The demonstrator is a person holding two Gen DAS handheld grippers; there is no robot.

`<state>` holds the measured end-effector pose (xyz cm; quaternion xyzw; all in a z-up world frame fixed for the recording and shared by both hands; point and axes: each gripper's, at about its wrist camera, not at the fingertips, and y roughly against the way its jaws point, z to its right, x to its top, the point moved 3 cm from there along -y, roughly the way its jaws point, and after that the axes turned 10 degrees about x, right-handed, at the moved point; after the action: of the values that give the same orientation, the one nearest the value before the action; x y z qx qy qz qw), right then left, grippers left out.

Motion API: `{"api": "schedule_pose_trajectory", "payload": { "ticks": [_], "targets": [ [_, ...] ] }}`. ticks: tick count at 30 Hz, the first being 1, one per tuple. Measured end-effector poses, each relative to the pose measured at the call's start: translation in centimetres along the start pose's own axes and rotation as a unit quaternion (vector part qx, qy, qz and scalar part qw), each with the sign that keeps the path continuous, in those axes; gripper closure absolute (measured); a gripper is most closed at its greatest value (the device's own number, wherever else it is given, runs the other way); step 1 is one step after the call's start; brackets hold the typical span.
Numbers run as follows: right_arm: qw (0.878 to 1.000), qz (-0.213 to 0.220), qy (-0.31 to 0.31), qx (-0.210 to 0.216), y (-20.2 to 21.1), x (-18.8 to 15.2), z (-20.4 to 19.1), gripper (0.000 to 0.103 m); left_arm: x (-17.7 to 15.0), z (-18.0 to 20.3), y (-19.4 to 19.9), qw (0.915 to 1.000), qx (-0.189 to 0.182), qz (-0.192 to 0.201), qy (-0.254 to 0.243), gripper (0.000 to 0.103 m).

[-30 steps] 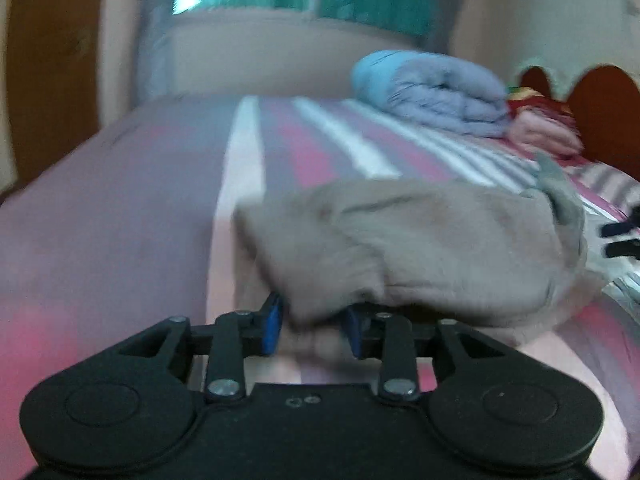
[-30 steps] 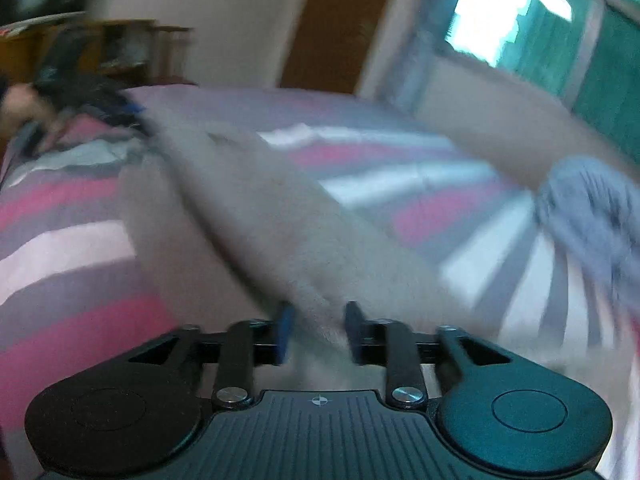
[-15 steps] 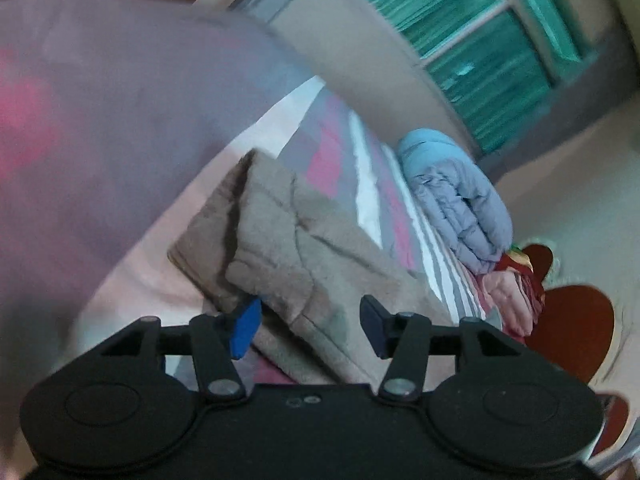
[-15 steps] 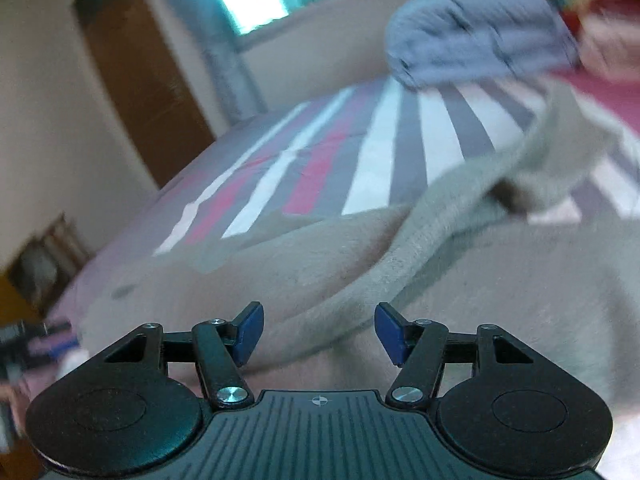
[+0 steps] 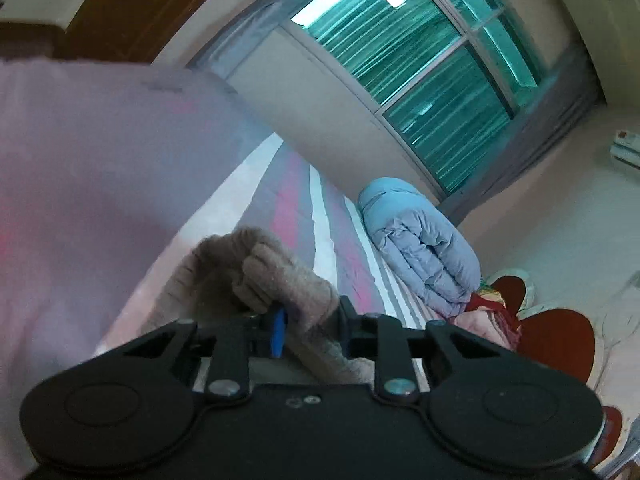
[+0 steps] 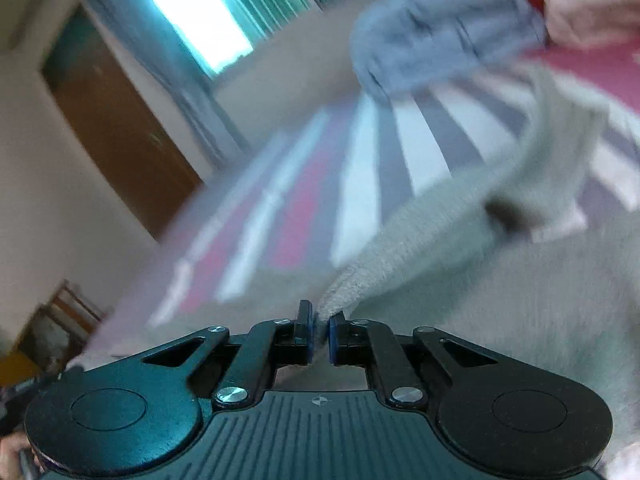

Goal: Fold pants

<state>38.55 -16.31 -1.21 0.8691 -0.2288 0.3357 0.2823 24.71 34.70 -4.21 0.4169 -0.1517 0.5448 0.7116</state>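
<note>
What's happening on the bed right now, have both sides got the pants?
A person is folding beige pants on the striped bed with two handheld grippers. The left gripper has just closed its jaws on a bunched fold of the fabric. The right gripper has just closed too, pinching a thin edge of the pants. A rolled blue quilt lies farther up the bed. The fold is not finished yet.

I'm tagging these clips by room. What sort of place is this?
Most likely a bedroom: a bed with a striped sheet, a rolled duvet on it, and a headboard. A window is behind.
</note>
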Motion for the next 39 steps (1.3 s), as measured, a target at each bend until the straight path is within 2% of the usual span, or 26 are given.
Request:
{"api": "schedule_pose_trajectory", "payload": {
  "ticks": [1, 3, 4, 5, 6, 7, 10, 13, 14, 16, 17, 18, 19, 21, 23, 25, 26, 28, 30, 32, 35, 36, 37, 38, 39],
  "targets": [
    [1.000, 0.009, 0.012, 0.009, 1.2, -0.5, -0.7, 0.096, -0.2, -0.5, -0.3, 0.9999, 0.011, -0.007, -0.010, 0.087],
    [0.999, 0.005, 0.029, 0.015, 2.2, -2.4, -1.5, 0.096, -1.6, -2.1, -1.8, 0.9959, 0.062, -0.059, -0.029, 0.087],
    [0.999, -0.012, 0.039, 0.007, 1.7, -4.0, -1.3, 0.096, -2.7, -3.0, -2.9, 0.9900, 0.092, -0.099, -0.041, 0.087],
    [0.998, -0.047, 0.040, -0.010, 0.2, -5.6, -0.6, 0.096, -3.5, -3.4, -3.2, 0.9886, 0.095, -0.108, -0.045, 0.087],
    [0.994, -0.100, 0.013, -0.033, -1.5, -7.2, 0.9, 0.096, -3.8, -3.4, -3.0, 0.9898, 0.092, -0.099, -0.045, 0.087],
    [0.991, -0.123, -0.023, -0.043, -2.6, -8.1, 2.1, 0.096, -3.8, -3.3, -2.8, 0.9901, 0.093, -0.096, -0.043, 0.087],
    [0.994, -0.093, -0.059, -0.023, -1.8, -8.4, 3.3, 0.096, -3.9, -2.6, -3.0, 0.9888, 0.102, -0.095, -0.053, 0.087],
    [0.994, -0.098, -0.039, -0.023, -1.6, -8.6, 3.3, 0.096, -4.1, -2.2, -3.3, 0.9860, 0.114, -0.100, -0.069, 0.082],
    [0.994, -0.103, -0.038, -0.023, -1.9, -8.2, 3.5, 0.095, -3.8, -2.0, -3.2, 0.9860, 0.113, -0.101, -0.068, 0.081],
    [0.993, -0.109, -0.044, -0.026, -1.5, -8.0, 3.6, 0.078, -3.5, -2.0, -1.8, 0.9855, 0.124, -0.093, -0.068, 0.074],
    [0.994, -0.094, -0.042, -0.030, -0.7, -7.4, 3.6, 0.067, -3.3, -1.6, -0.8, 0.9841, 0.138, -0.082, -0.076, 0.065],
    [0.996, -0.072, -0.032, -0.034, 0.7, -6.5, 2.5, 0.059, -3.3, -1.3, 0.1, 0.9839, 0.142, -0.070, -0.083, 0.061],
    [0.998, -0.048, -0.019, -0.037, 2.1, -6.0, 2.3, 0.056, -3.5, -0.7, 1.0, 0.9842, 0.143, -0.055, -0.088, 0.056],
    [0.999, -0.013, -0.003, -0.042, 4.7, -5.1, 2.1, 0.055, -3.8, 0.4, 1.9, 0.9860, 0.137, -0.048, -0.081, 0.054],
    [0.998, 0.005, 0.006, -0.056, 5.4, -3.5, 2.8, 0.055, -4.5, 2.0, 1.8, 0.9858, 0.141, -0.041, -0.081, 0.041],
    [0.998, 0.019, 0.000, -0.063, 5.3, -1.6, 3.7, 0.055, -5.6, 3.8, 0.9, 0.9792, 0.170, -0.040, -0.104, 0.040],
    [0.998, 0.021, 0.000, -0.066, 4.9, -0.7, 4.0, 0.055, -6.1, 4.4, 0.3, 0.9723, 0.198, -0.039, -0.117, 0.037],
    [0.997, 0.014, 0.006, -0.074, 3.5, 1.1, 4.3, 0.055, -7.4, 4.6, -1.1, 0.9569, 0.260, -0.044, -0.121, 0.036],
    [0.996, -0.008, 0.004, -0.090, 0.5, 2.3, 4.4, 0.055, -8.9, 3.9, -2.8, 0.9483, 0.289, -0.070, -0.110, 0.031],
    [0.995, -0.032, 0.003, -0.095, -1.2, 3.1, 4.5, 0.055, -10.1, 3.2, -3.4, 0.9501, 0.285, -0.061, -0.110, 0.022],
    [0.987, -0.068, 0.014, -0.141, -4.1, 3.0, 5.4, 0.055, -10.6, 2.6, -3.4, 0.9538, 0.275, -0.047, -0.112, 0.021],
    [0.985, -0.077, 0.013, -0.153, -4.4, 2.6, 5.8, 0.059, -10.5, 2.5, -3.4, 0.9542, 0.272, -0.050, -0.114, 0.021],
    [0.984, -0.076, 0.010, -0.159, -4.1, 2.3, 6.2, 0.073, -10.3, 2.4, -3.3, 0.9553, 0.268, -0.054, -0.114, 0.021],
    [0.986, -0.072, 0.007, -0.152, -3.4, 2.1, 6.5, 0.099, -10.2, 2.2, -3.3, 0.9566, 0.263, -0.056, -0.113, 0.020],
    [0.986, -0.063, 0.005, -0.153, -2.3, 1.7, 6.8, 0.100, -10.2, 2.2, -3.4, 0.9574, 0.259, -0.058, -0.113, 0.020]
  ]
}}
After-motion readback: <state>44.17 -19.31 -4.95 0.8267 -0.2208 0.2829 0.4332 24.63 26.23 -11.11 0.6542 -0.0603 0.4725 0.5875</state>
